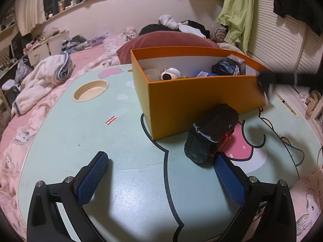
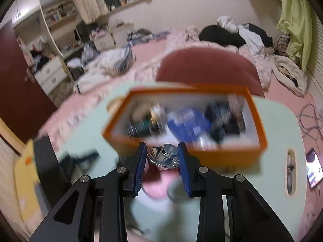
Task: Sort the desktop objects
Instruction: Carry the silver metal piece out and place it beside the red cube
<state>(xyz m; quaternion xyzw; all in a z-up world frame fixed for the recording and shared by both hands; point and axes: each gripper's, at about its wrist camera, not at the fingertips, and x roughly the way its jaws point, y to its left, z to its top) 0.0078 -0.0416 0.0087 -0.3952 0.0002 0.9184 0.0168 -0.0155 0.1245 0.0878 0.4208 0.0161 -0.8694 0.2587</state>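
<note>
— Sorting looks partly done? Several things are already piled inside the orange box [image 1: 193, 104].

— Yes. A shiny silver cup-shaped piece [image 2: 164, 156] is pinched in the right hand-held gripper [image 2: 162, 168], just in front of the box.

— What is left?

— A dark wrapped bundle [image 1: 211, 135] is lying on the worktop [image 1: 80, 141], touching the box's front. The left hand-held gripper [image 1: 161, 179] is spread wide, with nothing in it.
</note>
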